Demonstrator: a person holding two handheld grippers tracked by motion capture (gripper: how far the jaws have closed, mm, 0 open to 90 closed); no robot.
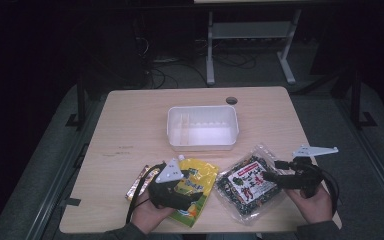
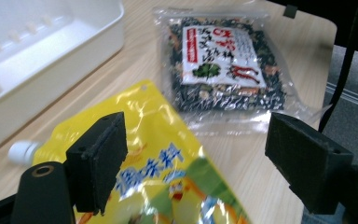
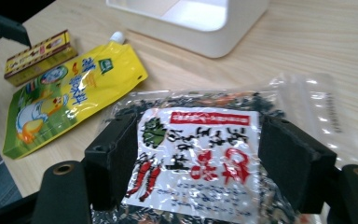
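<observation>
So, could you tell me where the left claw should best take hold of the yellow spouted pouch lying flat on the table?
Grip the yellow spouted plastic pouch across its corner beside the small white screw cap, coming down from above. The pouch lies flat, so a thin edge probably suits the left claw, whose open jaws already hang over it.

Yellow pouch point(image 2: 168, 186) cut off at bottom edge, its print blurred; white bin point(image 2: 37, 60) cropped top-left.
</observation>
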